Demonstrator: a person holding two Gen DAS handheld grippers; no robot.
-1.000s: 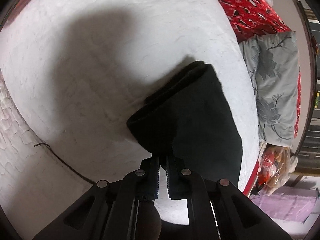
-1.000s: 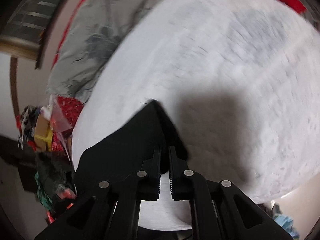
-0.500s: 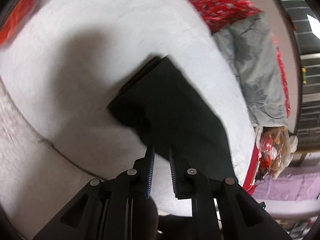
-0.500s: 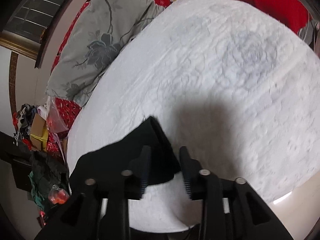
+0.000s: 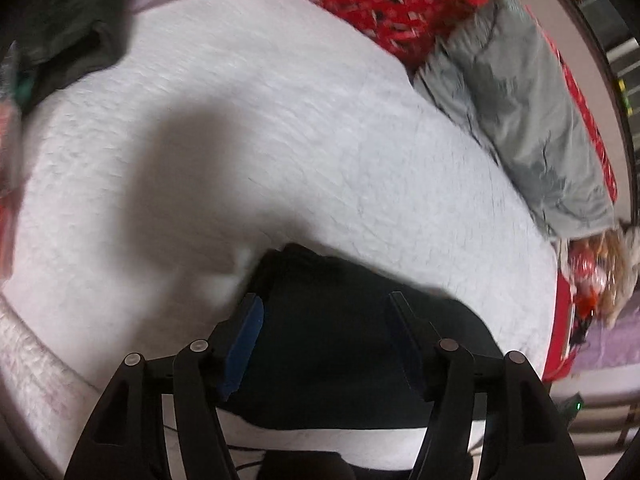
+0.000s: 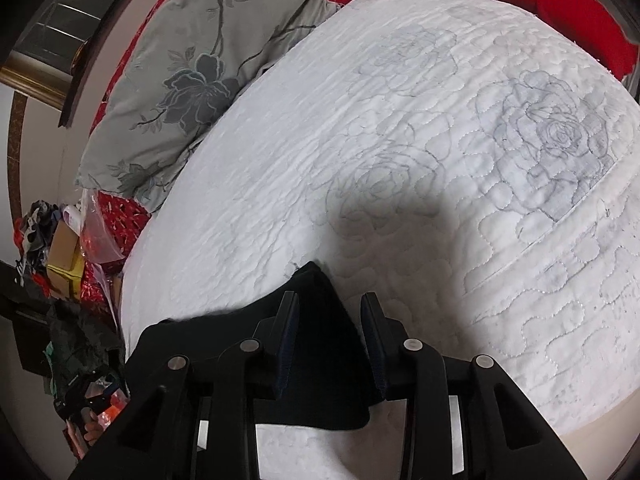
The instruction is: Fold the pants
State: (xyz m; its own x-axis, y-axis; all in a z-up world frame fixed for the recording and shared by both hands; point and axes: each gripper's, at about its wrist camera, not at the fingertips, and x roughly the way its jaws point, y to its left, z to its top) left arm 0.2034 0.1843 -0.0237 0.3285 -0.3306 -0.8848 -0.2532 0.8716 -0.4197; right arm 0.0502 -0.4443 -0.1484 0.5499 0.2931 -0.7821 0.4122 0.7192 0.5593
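The black pants (image 5: 328, 340) lie folded in a compact stack on the white quilted bed (image 5: 280, 140). My left gripper (image 5: 324, 304) is open wide, hovering just over the stack with nothing between its blue pads. In the right wrist view the same black pants (image 6: 320, 332) lie flat near the bed's front edge. My right gripper (image 6: 330, 308) is open over their pointed far corner and holds nothing.
A grey floral pillow (image 6: 192, 68) and red patterned bedding (image 5: 392, 4) lie at the head of the bed. Dark clothes (image 5: 68, 32) lie at the far left corner. Clutter with bags and boxes (image 6: 68, 252) sits on the floor beside the bed.
Both grippers were shut on the pants' edge a second ago; both have since opened and let go. The pants now rest on the bed, and the grippers have drawn back slightly.
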